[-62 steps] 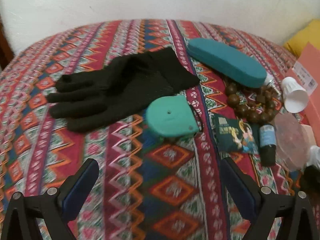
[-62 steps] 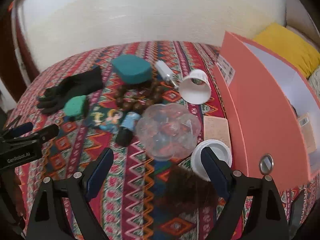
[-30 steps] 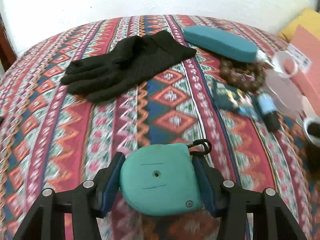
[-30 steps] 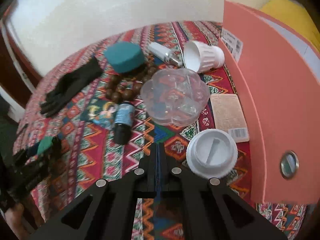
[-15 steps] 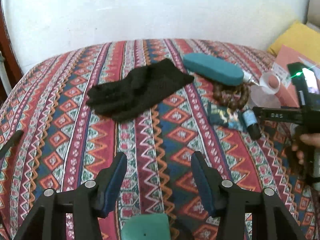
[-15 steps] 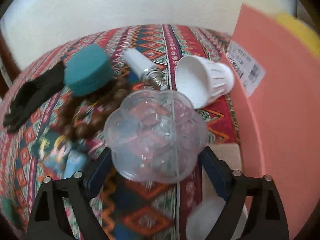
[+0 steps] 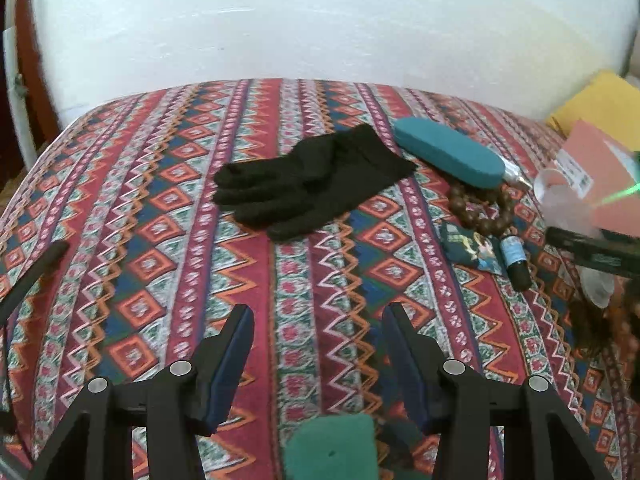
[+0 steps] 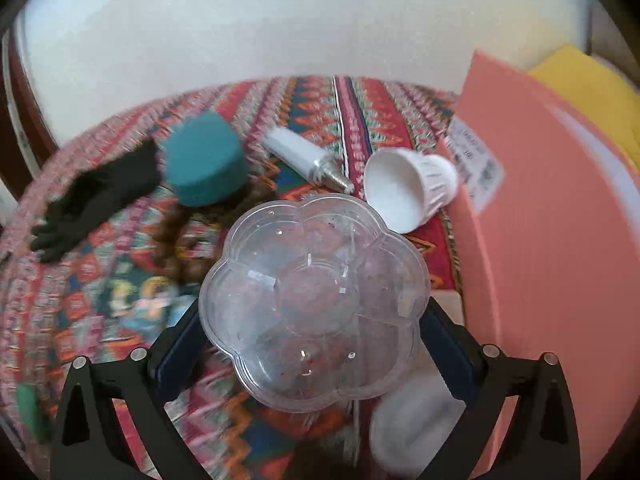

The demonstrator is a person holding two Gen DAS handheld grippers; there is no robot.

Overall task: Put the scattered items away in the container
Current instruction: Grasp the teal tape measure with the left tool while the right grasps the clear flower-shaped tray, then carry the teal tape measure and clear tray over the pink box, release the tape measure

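White wall backs a bed-like surface under a striped, zigzag-patterned cloth [image 7: 168, 208] in red, orange, blue and green, with a yellow cushion [image 8: 592, 92] at the far right. Much is cut off or blurred: the right wrist view is smeared by motion, so the beads [image 7: 480, 212], a printed packet [image 7: 468, 246] and a small blue-labelled bottle [image 7: 516, 258] are clear only in the left view, and their print is too small to read. A green case [image 7: 332, 446] is cropped at the bottom edge of the left view, below the left gripper [image 7: 316, 356]; its half-spread fingers have nothing visible between their tips, and whether they touch the case cannot be told. The right gripper [image 8: 312, 328] stands wide, its blue pads at either side of a clear flower-shaped tray [image 8: 316, 300], apparently gripping it. Just right of it rises the pink box [image 8: 552, 260], whose inside is hidden; its white barcode label [image 8: 476, 164] is unreadable. A black glove [image 7: 316, 184], a teal case [image 7: 448, 152], a white tube [image 8: 300, 152] and a tipped white cup [image 8: 408, 188] lie on the cloth. A white lid [image 8: 412, 432] under the tray is only a blur.
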